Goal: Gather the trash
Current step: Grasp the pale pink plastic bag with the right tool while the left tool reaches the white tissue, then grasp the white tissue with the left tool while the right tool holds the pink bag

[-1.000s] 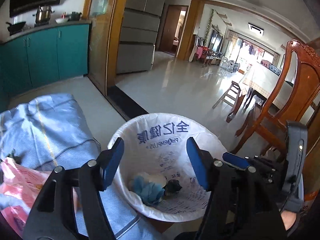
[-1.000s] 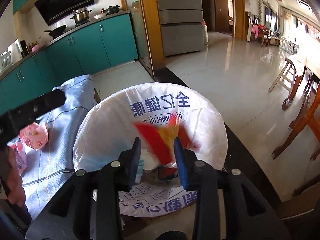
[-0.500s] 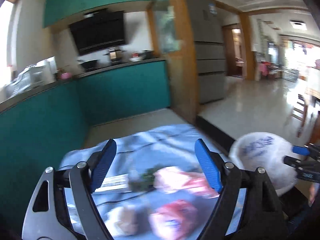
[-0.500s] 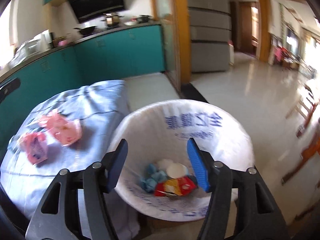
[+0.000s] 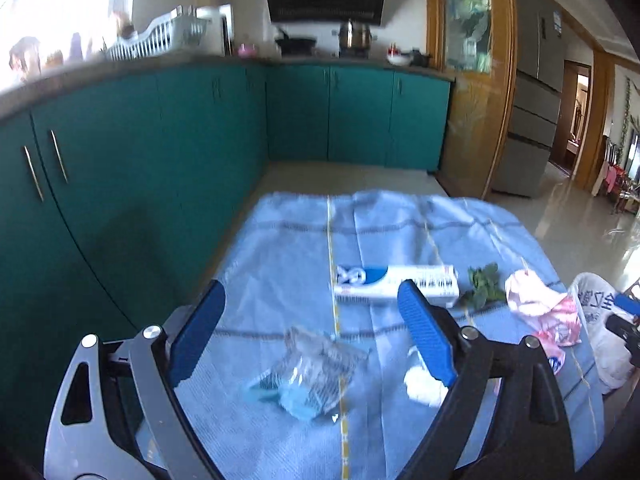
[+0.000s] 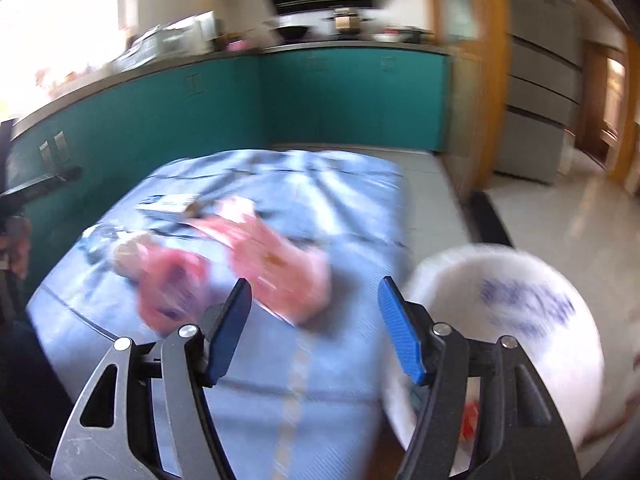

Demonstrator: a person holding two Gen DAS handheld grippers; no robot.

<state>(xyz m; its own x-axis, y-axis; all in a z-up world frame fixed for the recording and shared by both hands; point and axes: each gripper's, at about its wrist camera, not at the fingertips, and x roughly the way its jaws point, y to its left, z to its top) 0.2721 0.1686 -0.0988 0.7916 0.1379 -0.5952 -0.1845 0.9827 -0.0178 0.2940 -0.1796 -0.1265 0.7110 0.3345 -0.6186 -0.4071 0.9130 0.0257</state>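
the left hand-held gripper [image 5: 312, 332] hangs with its blue pads spread wide and nothing between them, over a light blue checked cloth [image 5: 288, 248] that covers the counter. below the gap lies a crumpled clear plastic wrapper [image 5: 308, 372], and a white tissue wad [image 5: 422, 386] sits by the right pad. farther back a blue-and-white toothpaste box [image 5: 396, 286] lies flat, a small green leafy sprig [image 5: 482, 286] just beside its right end, then crumpled pink wrappers [image 5: 544, 312] near the cloth's right edge. the right hand-held gripper [image 6: 314, 328] is also wide apart and holds nothing; its view is blurred, with the pink wrappers ahead of its left pad. the white-bagged trash bin [image 6: 520, 320] stands just off the counter's right edge, with red scraps [image 6: 470, 420] inside.
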